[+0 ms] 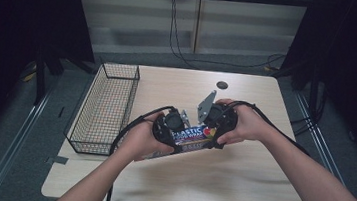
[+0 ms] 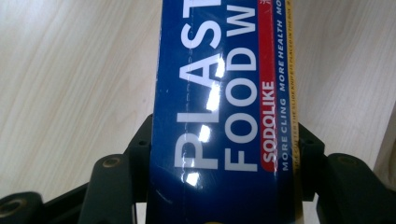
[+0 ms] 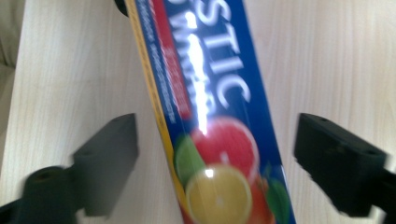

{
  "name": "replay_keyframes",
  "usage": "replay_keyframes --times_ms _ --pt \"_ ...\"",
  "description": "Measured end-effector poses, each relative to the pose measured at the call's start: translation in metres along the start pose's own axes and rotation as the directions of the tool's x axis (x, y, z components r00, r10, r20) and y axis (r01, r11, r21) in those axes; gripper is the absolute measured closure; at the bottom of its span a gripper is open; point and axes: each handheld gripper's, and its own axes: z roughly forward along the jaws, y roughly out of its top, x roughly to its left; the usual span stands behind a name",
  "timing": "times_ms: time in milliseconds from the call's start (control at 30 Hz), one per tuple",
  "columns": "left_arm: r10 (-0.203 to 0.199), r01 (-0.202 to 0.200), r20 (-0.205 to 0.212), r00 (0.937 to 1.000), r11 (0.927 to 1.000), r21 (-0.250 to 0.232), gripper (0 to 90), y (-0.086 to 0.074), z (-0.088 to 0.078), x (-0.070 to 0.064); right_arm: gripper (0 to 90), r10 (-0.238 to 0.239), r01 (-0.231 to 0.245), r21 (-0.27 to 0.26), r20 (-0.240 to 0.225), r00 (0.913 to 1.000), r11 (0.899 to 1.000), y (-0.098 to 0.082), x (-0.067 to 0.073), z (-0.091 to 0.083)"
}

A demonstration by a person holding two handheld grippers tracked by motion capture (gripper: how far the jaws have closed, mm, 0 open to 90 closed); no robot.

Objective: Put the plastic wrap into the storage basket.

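Observation:
A long blue plastic food wrap box is held low over the wooden table, between both hands. My left gripper is at its left end, shut on the box. In the left gripper view the box runs up between the jaws, and both pads press on its sides. My right gripper is at the box's right end. In the right gripper view the fruit-printed end of the box lies tilted between the jaws of the right gripper, which stand wide, with a gap on each side.
A black wire basket stands along the table's left edge, with nothing in it. A small dark round spot sits near the far edge. Cables trail from both grippers.

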Motion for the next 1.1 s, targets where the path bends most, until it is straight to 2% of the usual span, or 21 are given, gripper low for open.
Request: replay_keyframes --times_ms 33,100,133,233,267,367,433,467,500,533,567,600,667,700,733,767,833,867,933,1000,1100 --pt "-0.01 0.01 0.004 0.9999 0.9999 0.005 43.2 -0.002 0.0 0.001 8.2 0.007 -0.007 -0.004 0.017 0.9998 1.0 -0.001 -0.001 -0.001" --pt "-0.027 0.027 -0.003 0.9996 0.9996 -0.002 43.2 -0.005 -0.001 0.002 7.5 0.058 -0.058 -0.039 0.021 0.9981 0.998 -0.006 -0.004 -0.004" --pt "-0.037 0.037 0.011 0.9993 0.9993 0.004 43.2 -0.007 -0.003 0.004 7.5 0.058 -0.058 -0.039 0.021 0.9981 0.998 -0.006 -0.004 -0.004" --pt "-0.05 0.05 -0.004 0.9987 0.9987 -0.004 43.2 -0.011 -0.006 0.008 6.0 0.085 -0.083 -0.058 0.04 0.9956 0.995 -0.013 -0.007 -0.006" --pt "-0.07 0.07 0.001 0.9975 0.9975 -0.001 43.2 -0.013 -0.009 0.01 4.2 0.096 -0.093 -0.073 0.045 0.9944 0.993 -0.016 -0.008 -0.009" --pt "-0.084 0.084 0.0 0.9964 0.9964 0.002 43.1 -0.017 -0.011 0.013 3.5 0.12 -0.113 -0.096 0.067 0.9906 0.989 -0.023 -0.01 -0.014" --pt "-0.103 0.103 -0.006 0.9946 0.9946 0.012 43.2 -0.02 -0.013 0.015 3.4 0.126 -0.118 -0.104 0.072 0.9894 0.988 -0.025 -0.01 -0.015" --pt "-0.096 0.096 -0.017 0.9952 0.9952 0.016 43.1 -0.022 -0.015 0.017 2.9 0.142 -0.134 -0.107 0.068 0.9876 0.985 -0.026 -0.01 -0.017" --pt "-0.119 0.119 -0.013 0.9928 0.9926 0.024 43.1 -0.024 -0.017 0.018 2.5 0.137 -0.127 -0.116 0.082 0.9872 0.985 -0.028 -0.011 -0.019" --pt "-0.117 0.118 -0.026 0.9927 0.9928 0.022 43.1 -0.026 -0.018 0.02 2.1 0.143 -0.133 -0.12 0.087 0.9858 0.984 -0.03 -0.012 -0.02" --pt "-0.132 0.133 -0.033 0.9907 0.9911 0.01 43.1 -0.027 -0.018 0.019 1.4 0.156 -0.145 -0.127 0.08 0.9846 0.981 -0.034 -0.012 -0.02" --pt "-0.126 0.127 -0.028 0.9916 0.9917 0.023 43.1 -0.029 -0.021 0.021 1.4 0.156 -0.145 -0.127 0.08 0.9846 0.981 -0.034 -0.012 -0.02" --pt "-0.146 0.147 -0.044 0.9883 0.989 0.013 43.1 -0.033 -0.023 0.022 0.0 0.156 -0.144 -0.135 0.078 0.9847 0.98 -0.037 -0.011 -0.02" --pt "-0.143 0.144 -0.037 0.989 0.9891 0.03 43.1 -0.034 -0.026 0.024 0.0 0.162 -0.151 -0.14 0.07 0.9843 0.979 -0.039 -0.011 -0.019" --pt "-0.176 0.177 -0.039 0.9836 0.9841 0.017 43.1 -0.036 -0.026 0.024 0.0 0.17 -0.159 -0.141 0.066 0.9832 0.977 -0.04 -0.01 -0.019" --pt "-0.168 0.169 -0.05 0.9846 0.9854 0.02 43.1 -0.037 -0.028 0.025 0.0 0.173 -0.162 -0.144 0.068 0.9825 0.976 -0.041 -0.01 -0.018" --pt "-0.187 0.188 -0.056 0.9808 0.982 0.02 43.1 -0.04 -0.031 0.027 0.0 0.182 -0.17 -0.145 0.07 0.9808 0.975 -0.043 -0.009 -0.017" --pt "-0.181 0.183 -0.052 0.9821 0.9828 0.029 43.1 -0.042 -0.034 0.029 0.0 0.183 -0.171 -0.148 0.073 0.9804 0.974 -0.044 -0.009 -0.017" --pt "-0.219 0.22 -0.051 0.9744 0.9754 0.011 43.1 -0.046 -0.037 0.029 0.0 0.187 -0.174 -0.145 0.077 0.9795 0.974 -0.046 -0.008 -0.016" --pt "-0.222 0.223 -0.067 0.9728 0.9747 0.015 43.1 -0.048 -0.04 0.031 0.0 0.198 -0.185 -0.148 0.075 0.9774 0.971 -0.048 -0.007 -0.015" --pt "-0.26 0.262 -0.069 0.963 0.9652 0.008 43.1 -0.054 -0.044 0.034 0.0 0.207 -0.196 -0.15 0.067 0.976 0.969 -0.051 -0.005 -0.014"
